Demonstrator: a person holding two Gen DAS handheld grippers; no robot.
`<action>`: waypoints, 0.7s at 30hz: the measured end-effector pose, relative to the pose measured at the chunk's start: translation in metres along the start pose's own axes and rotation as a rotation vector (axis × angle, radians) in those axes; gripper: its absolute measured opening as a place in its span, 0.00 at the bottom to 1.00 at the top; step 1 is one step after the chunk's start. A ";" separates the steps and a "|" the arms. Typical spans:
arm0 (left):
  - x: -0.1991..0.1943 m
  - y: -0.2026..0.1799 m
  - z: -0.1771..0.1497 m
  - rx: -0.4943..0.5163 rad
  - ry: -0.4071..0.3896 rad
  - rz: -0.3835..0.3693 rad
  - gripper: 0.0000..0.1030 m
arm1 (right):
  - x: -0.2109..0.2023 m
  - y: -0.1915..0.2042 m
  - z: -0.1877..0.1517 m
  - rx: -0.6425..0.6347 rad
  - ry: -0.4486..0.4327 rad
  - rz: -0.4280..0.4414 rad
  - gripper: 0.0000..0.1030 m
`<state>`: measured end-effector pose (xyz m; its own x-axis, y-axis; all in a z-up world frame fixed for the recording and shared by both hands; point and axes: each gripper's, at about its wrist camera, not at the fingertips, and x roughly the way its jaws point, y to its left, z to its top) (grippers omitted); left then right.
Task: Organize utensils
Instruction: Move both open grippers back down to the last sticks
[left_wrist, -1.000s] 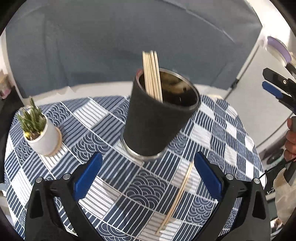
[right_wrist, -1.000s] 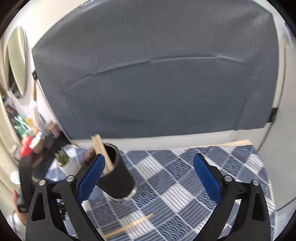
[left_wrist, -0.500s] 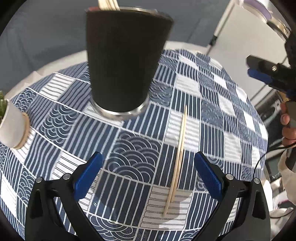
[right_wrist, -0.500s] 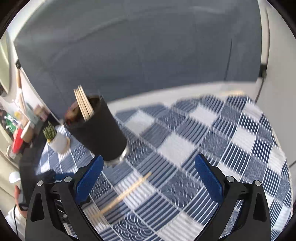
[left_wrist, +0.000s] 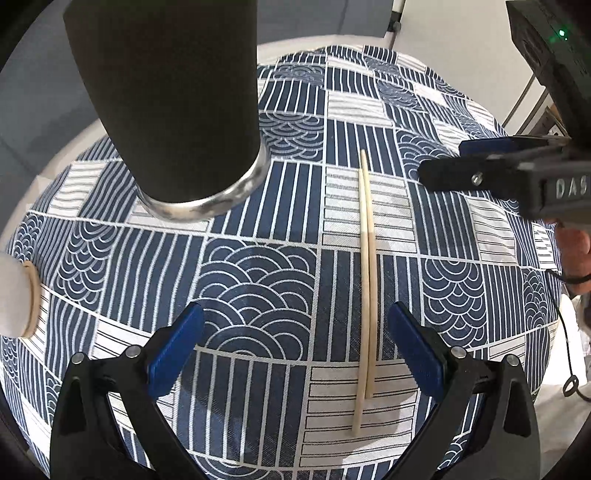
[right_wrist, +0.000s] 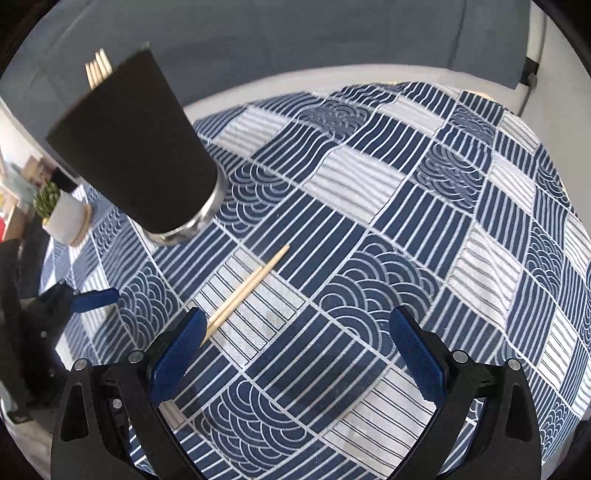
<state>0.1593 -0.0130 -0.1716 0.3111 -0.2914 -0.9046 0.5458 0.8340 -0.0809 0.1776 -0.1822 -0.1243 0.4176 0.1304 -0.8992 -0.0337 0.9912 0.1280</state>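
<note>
Two pale wooden chopsticks (left_wrist: 366, 280) lie side by side on the blue patterned tablecloth (left_wrist: 258, 280). My left gripper (left_wrist: 295, 347) hangs open low over the cloth, its right finger close beside them. A black utensil cup (left_wrist: 166, 96) with a metal base stands upright at the upper left; several chopsticks (right_wrist: 98, 72) stick out of it in the right wrist view. My right gripper (right_wrist: 295, 354) is open above the cloth, the loose chopsticks (right_wrist: 247, 293) ending at its left fingertip. The black cup (right_wrist: 133, 155) stands to its far left.
A small potted plant (right_wrist: 61, 212) in a white pot stands left of the cup. The right gripper's body (left_wrist: 517, 173) and a hand (left_wrist: 576, 247) show at the right edge of the left wrist view. A grey backdrop (right_wrist: 295, 37) rises behind the round table.
Both grippers have dropped lower and closer to the table. The left one has moved toward the loose chopsticks; the right one now looks down onto the cloth and the pair.
</note>
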 end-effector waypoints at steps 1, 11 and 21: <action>0.003 0.000 0.000 0.002 0.007 0.005 0.94 | 0.004 0.001 0.001 -0.004 0.007 -0.008 0.92; 0.008 0.002 -0.002 0.036 0.022 0.011 0.95 | 0.035 0.011 -0.001 -0.019 0.059 -0.026 0.92; 0.013 0.003 0.009 0.030 0.055 0.019 0.96 | 0.038 0.015 0.004 0.001 0.093 -0.098 0.94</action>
<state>0.1715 -0.0187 -0.1802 0.2787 -0.2488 -0.9276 0.5635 0.8245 -0.0519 0.1961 -0.1620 -0.1550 0.3329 0.0341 -0.9423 0.0045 0.9993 0.0378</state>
